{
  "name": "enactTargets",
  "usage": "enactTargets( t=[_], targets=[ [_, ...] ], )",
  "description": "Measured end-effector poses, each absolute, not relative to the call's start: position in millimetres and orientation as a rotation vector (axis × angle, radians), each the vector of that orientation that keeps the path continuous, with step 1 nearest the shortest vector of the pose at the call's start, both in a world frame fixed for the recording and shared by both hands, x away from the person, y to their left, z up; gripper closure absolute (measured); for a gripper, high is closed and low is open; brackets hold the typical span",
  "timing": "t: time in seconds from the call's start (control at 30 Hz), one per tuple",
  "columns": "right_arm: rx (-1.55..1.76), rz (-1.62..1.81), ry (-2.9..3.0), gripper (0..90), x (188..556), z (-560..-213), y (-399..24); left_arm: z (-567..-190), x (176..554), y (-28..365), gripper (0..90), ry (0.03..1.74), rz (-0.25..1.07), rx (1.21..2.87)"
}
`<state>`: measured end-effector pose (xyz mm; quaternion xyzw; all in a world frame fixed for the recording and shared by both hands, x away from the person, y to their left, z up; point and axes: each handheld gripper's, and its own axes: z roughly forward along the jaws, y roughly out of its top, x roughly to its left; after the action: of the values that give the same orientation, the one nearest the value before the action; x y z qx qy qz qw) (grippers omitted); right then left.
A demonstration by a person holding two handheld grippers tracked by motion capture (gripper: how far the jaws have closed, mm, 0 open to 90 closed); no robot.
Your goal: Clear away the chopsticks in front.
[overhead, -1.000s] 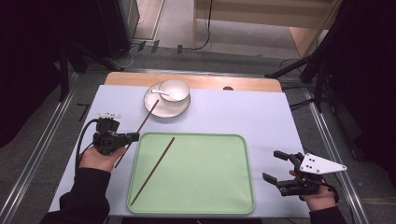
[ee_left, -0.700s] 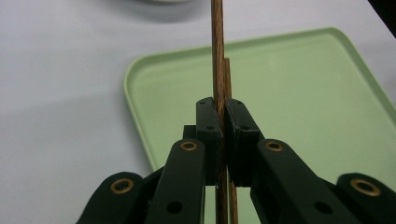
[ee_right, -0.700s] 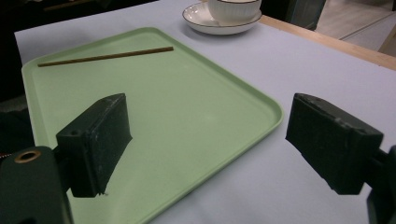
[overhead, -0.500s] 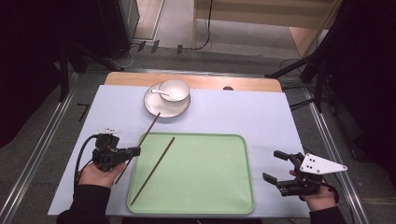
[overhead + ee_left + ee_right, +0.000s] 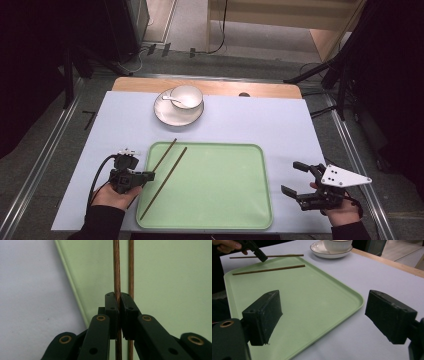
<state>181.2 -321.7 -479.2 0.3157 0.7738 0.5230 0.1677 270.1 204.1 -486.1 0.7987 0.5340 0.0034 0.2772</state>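
High view: my left gripper [image 5: 148,175] clamps one chopstick [image 5: 165,154] above the green tray [image 5: 220,200].
Second chopstick [image 5: 163,183] lies in the tray; my right gripper [image 5: 296,178], beside the tray, gapes.

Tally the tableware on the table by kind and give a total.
Chopsticks: 2, one on the tray, one held by the left gripper
Tray: 1
Saucer: 1
Bowl: 1
Spoon: 1
Total: 6

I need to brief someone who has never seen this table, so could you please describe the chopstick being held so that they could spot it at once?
Find the green tray near the table's front edge and look at its left rim. Two brown chopsticks are there; the held chopstick is the outer one, clamped by the left gripper, while the other chopstick lies loose on the tray.
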Motion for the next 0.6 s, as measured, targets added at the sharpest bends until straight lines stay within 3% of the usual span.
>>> enactTargets(
  t=[0.6],
  targets=[
    [0.896, 1.485, 2.202, 14.5, 181, -479, -322, -499, 272, 193, 85.7, 1.435, -0.034, 2.192]
  ],
)
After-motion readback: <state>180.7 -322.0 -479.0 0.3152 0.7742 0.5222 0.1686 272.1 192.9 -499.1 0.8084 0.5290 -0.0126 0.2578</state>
